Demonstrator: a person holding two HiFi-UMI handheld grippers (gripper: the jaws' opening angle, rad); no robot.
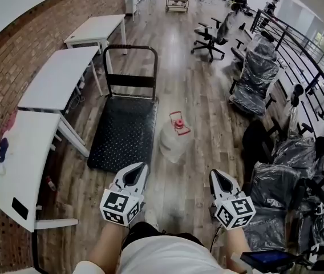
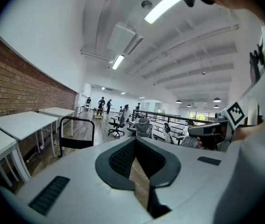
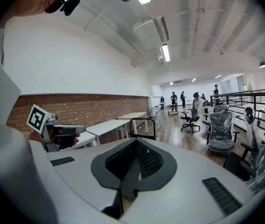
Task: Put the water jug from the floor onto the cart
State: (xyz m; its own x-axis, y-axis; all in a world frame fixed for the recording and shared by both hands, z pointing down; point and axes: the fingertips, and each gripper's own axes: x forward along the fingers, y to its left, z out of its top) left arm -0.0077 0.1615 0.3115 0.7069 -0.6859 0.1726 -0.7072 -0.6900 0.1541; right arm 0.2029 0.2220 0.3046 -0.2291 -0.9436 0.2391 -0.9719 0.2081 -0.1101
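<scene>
The clear water jug (image 1: 173,143) with a red cap stands upright on the wood floor, just off the right edge of the black platform cart (image 1: 123,131). The cart's upright black handle (image 1: 130,49) is at its far end. Both grippers are held low in front of me, short of the jug and pointing toward it. My left gripper (image 1: 141,167) has its jaws together with nothing in them, and so does my right gripper (image 1: 215,174). Neither gripper view shows the jug. The cart handle (image 2: 76,132) shows past my left gripper (image 2: 136,158), and the cart handle (image 3: 142,127) past my right gripper (image 3: 135,161).
White tables (image 1: 59,79) line the brick wall on the left, the nearest one (image 1: 19,170) close beside the cart. Plastic-wrapped office chairs (image 1: 259,79) crowd the right side along a black railing (image 1: 299,44). Several people stand far down the hall.
</scene>
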